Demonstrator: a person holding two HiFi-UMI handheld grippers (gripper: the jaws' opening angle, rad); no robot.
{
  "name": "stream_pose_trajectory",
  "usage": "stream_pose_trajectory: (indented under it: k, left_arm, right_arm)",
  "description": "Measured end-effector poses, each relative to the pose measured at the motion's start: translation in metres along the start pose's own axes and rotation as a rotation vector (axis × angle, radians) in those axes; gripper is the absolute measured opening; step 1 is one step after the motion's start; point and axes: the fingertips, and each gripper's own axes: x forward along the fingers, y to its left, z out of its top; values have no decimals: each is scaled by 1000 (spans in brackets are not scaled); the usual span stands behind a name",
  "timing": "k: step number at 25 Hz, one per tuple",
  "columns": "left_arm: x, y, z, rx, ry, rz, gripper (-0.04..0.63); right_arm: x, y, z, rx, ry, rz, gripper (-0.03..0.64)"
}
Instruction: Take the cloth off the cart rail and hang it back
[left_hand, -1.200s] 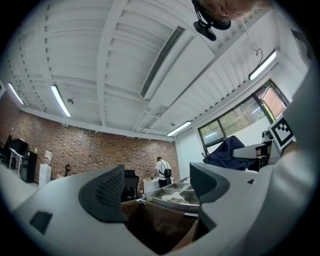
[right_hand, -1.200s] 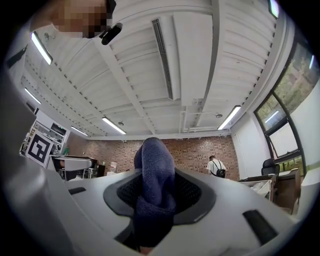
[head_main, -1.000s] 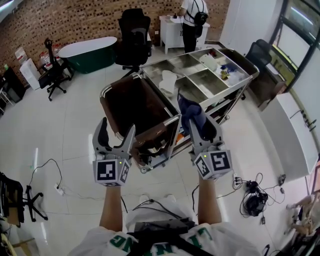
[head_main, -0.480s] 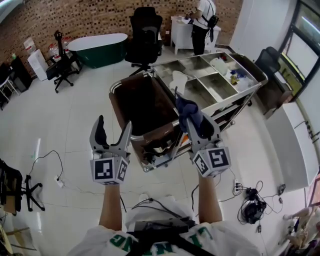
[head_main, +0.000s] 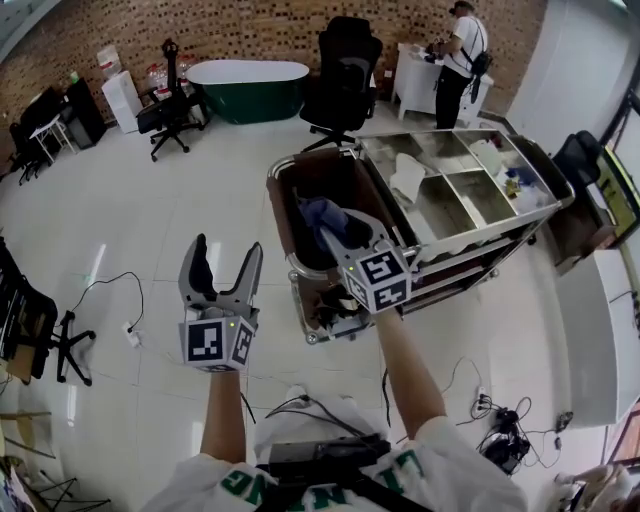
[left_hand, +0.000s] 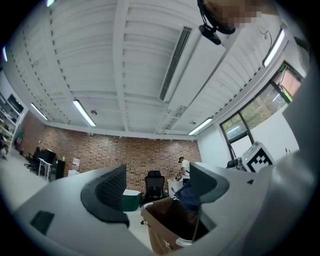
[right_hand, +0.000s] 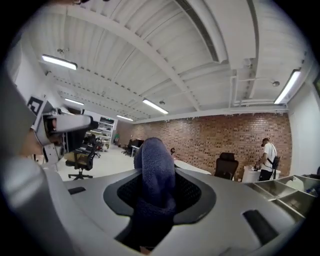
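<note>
In the head view my right gripper (head_main: 335, 232) is shut on a dark blue cloth (head_main: 318, 214), which it holds bunched above the brown bin (head_main: 325, 178) at the left end of the steel cart (head_main: 455, 243). The cart's curved end rail (head_main: 296, 268) runs just below the cloth. In the right gripper view the cloth (right_hand: 155, 167) is pinched between the pads of the right gripper (right_hand: 157, 194) and sticks up past them. To the left of the cart, over bare floor, my left gripper (head_main: 227, 262) is open and holds nothing. The left gripper (left_hand: 157, 192) faces the bin (left_hand: 167, 222).
The cart's top has steel compartments (head_main: 470, 195) with white and blue items. Behind it stand a black office chair (head_main: 345, 65), a green bathtub (head_main: 247, 88) and a person (head_main: 458, 60) at a white cabinet. Cables (head_main: 112, 290) lie on the floor at the left, more cables (head_main: 500, 425) at the lower right.
My right gripper has carried the cloth left, from beside the bin's near corner to above the bin. The view has turned right-to-left; the left gripper stays open.
</note>
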Motion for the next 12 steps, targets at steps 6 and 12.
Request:
stream_pose_trajectory:
  k: [6, 12]
  left_arm:
    - [-19, 34, 1, 9, 12, 73, 388]
    - [-35, 59, -2, 17, 27, 121, 388]
  right_arm:
    - [96, 27, -42, -43, 169, 108, 169]
    - [149, 34, -84, -50, 320, 116, 192]
